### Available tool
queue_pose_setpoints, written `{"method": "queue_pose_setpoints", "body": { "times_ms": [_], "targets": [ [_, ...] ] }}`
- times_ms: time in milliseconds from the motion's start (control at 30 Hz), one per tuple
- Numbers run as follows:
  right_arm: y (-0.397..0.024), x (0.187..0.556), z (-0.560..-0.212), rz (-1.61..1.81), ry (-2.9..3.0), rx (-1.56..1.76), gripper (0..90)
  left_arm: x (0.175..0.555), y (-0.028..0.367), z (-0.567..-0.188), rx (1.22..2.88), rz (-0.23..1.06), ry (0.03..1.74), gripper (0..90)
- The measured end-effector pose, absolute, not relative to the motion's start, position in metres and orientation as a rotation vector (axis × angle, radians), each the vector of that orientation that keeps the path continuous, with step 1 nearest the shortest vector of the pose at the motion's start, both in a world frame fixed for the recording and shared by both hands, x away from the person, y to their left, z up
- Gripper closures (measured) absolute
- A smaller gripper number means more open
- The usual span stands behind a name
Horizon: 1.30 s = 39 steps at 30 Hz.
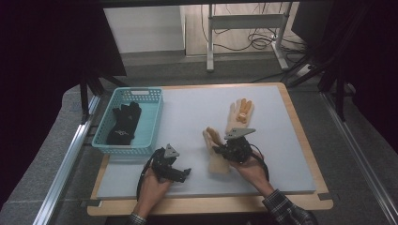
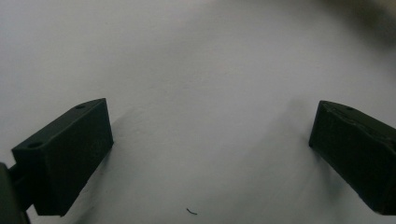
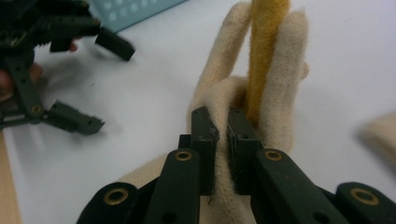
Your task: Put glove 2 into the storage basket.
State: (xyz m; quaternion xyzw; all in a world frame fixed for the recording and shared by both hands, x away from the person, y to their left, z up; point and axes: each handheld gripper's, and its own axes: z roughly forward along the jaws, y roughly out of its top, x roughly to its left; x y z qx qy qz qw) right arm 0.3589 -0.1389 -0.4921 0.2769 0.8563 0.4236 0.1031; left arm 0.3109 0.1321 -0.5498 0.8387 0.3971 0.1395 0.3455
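Right gripper (image 3: 223,140) pinches a fold of fuzzy cream glove (image 3: 275,93).

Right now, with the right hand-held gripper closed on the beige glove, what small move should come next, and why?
Probably lift the beige glove and carry it toward the teal basket. The right hand-held gripper already pinches a fold of it, a black glove lies in that basket, and the left hand-held gripper waits open.

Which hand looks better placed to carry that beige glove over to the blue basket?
The right. The right gripper is already shut on the beige glove, while the left gripper stands open with nothing between its jaws, though nearer the basket.
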Motion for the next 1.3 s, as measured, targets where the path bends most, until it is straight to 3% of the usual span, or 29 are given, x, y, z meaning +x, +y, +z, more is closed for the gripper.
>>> {"method": "queue_pose_setpoints", "body": {
  "times_ms": [100, 133, 267, 367, 600, 733, 1000, 1300],
  "targets": [
    [-0.134, 0.356, -0.499, 1.245, 2.561, 0.811, 77.1, 0.311, 0.132, -0.550, 2.177, 0.361, 1.032, 0.0],
    [-0.130, 0.353, -0.503, 1.209, 2.582, 0.782, 63.1, 0.311, 0.132, -0.550, 2.183, 0.361, 1.029, 0.0],
    [-0.131, 0.352, -0.497, 1.219, 2.550, 0.767, 53.1, 0.311, 0.132, -0.550, 2.180, 0.363, 1.029, 0.0],
    [-0.139, 0.359, -0.488, 1.249, 2.516, 0.810, 52.5, 0.311, 0.132, -0.550, 2.180, 0.363, 1.029, 0.0],
    [-0.162, 0.381, -0.493, 1.217, 2.478, 0.927, 69.4, 0.311, 0.132, -0.550, 2.183, 0.361, 1.029, 0.0],
    [-0.168, 0.387, -0.496, 1.206, 2.463, 0.948, 70.7, 0.311, 0.132, -0.550, 2.183, 0.360, 1.029, 0.0],
    [-0.191, 0.411, -0.495, 1.158, 2.373, 1.025, 68.9, 0.311, 0.132, -0.550, 2.182, 0.360, 1.030, 0.0],
    [-0.214, 0.458, -0.496, 1.074, 2.271, 1.104, 54.2, 0.311, 0.132, -0.550, 2.185, 0.359, 1.028, 0.0]
  ]
}}
